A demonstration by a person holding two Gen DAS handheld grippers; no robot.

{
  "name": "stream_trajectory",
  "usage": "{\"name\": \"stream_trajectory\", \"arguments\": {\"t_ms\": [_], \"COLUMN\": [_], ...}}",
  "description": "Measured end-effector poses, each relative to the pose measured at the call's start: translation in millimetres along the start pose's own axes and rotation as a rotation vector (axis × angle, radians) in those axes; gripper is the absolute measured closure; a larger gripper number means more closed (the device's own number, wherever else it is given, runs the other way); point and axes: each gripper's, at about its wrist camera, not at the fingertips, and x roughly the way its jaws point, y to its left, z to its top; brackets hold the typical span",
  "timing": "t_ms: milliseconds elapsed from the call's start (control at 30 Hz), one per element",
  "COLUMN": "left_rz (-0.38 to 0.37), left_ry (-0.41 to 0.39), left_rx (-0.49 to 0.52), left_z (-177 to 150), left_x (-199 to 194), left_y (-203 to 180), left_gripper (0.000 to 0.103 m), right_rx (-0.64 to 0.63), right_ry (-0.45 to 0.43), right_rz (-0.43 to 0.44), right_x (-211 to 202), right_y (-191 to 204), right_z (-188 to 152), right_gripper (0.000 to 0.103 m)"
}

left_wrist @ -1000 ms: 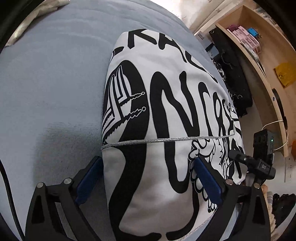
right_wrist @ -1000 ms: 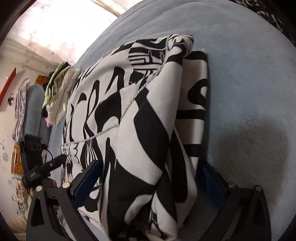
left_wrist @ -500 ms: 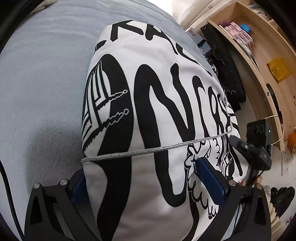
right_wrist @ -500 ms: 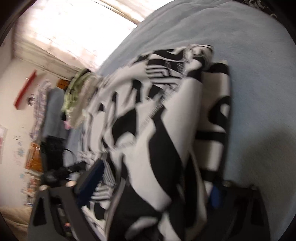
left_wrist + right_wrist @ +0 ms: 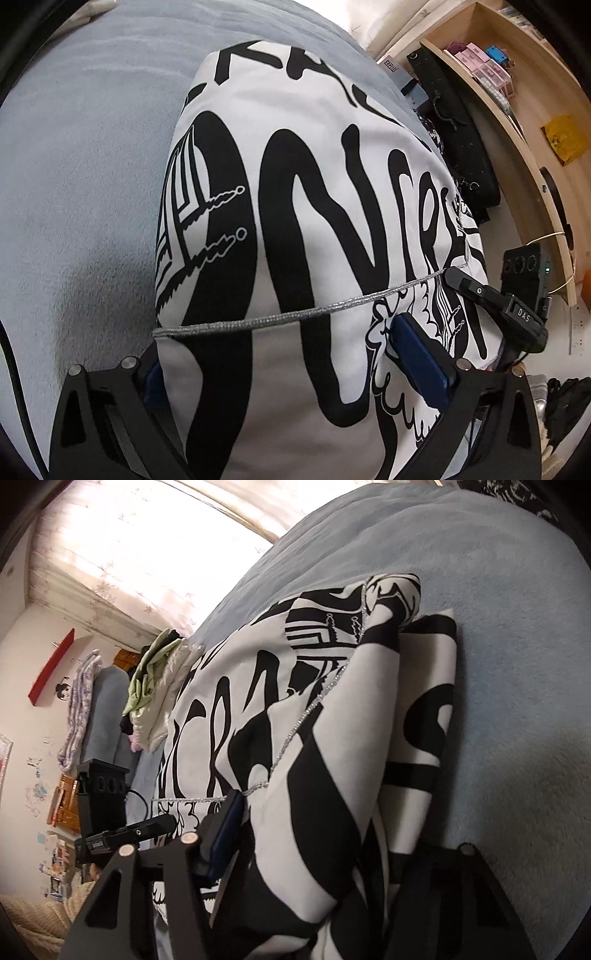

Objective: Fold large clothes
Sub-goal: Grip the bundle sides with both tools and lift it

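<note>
Grey-blue bed [image 5: 74, 166] under my tongs; wood shelf [image 5: 517, 122] off to the right of my left tongs [image 5: 295, 365], bright curtained window [image 5: 129, 554] and a clothes pile [image 5: 155, 686] ahead-left of my right tongs [image 5: 332, 849]. B&w garment [image 5: 314, 221] lies folded on the bed w/ its long axis running away from both tongs, near end bunched between the fingers. Both tongs are clamped on that near edge, fabric filling each gap.

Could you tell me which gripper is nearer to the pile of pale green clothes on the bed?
Left. The left gripper sits on the garment's side toward the green clothes pile; the right gripper holds the opposite side.
</note>
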Motion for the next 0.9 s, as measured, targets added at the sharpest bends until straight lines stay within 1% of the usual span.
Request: {"name": "stream_trajectory", "arguments": {"t_ms": [33, 100, 133, 200, 233, 300, 367, 433, 500, 567, 667, 733, 900], "left_rz": [0.011, 0.04, 0.052, 0.082, 0.099, 0.123, 0.149, 0.169, 0.176, 0.181, 0.188, 0.198, 0.224], "left_ry": [-0.012, -0.046, -0.061, -0.098, -0.121, -0.147, -0.169, -0.183, -0.187, -0.193, -0.201, -0.209, -0.237], "left_rx": [0.001, 0.03, 0.046, 0.096, 0.129, 0.175, 0.222, 0.256, 0.267, 0.273, 0.266, 0.261, 0.247], "left_z": [-0.5, -2.1, -2.5, -3.2, -3.7, -5.4, -7.4, -11.0, -13.6, -18.4, -25.2, -29.7, -42.8], "left_x": [-1.7, -7.3, -11.2, -20.0, -25.7, -33.1, -40.5, -50.3, -60.9, -77.6, -107.0, -117.5, -140.3], "left_y": [-3.2, -13.6, -18.0, -30.9, -39.7, -52.6, -66.0, -76.9, -80.4, -80.5, -72.5, -82.2, -106.5], "left_gripper": [0.007, 0.017, 0.021, 0.034, 0.037, 0.047, 0.05, 0.052, 0.053, 0.053, 0.053, 0.053, 0.053], "right_rx": [-0.005, -0.028, -0.042, -0.082, -0.105, -0.166, -0.205, -0.235, -0.269, -0.288, -0.283, -0.285, -0.326], "right_ry": [-0.002, -0.01, -0.014, -0.023, -0.028, -0.04, -0.049, -0.054, -0.05, -0.048, -0.052, -0.055, -0.064], "right_rz": [-0.014, -0.053, -0.075, -0.133, -0.162, -0.221, -0.255, -0.27, -0.292, -0.297, -0.279, -0.262, -0.225], "right_x": [-1.6, -3.5, -4.3, -5.6, -6.2, -8.1, -10.4, -13.3, -15.7, -19.7, -26.5, -31.3, -27.7], "right_y": [3.2, 14.3, 21.0, 37.9, 45.6, 68.5, 88.3, 105.4, 127.3, 140.2, 160.2, 173.6, 228.0], "right_z": [-0.9, -1.1, -1.8, -3.3, -4.0, -6.5, -8.2, -11.5, -18.1, -24.8, -34.5, -40.9, -56.3], "right_gripper": [0.05, 0.054, 0.057, 0.061, 0.062, 0.066, 0.07, 0.071, 0.071, 0.071, 0.072, 0.072, 0.072]}}
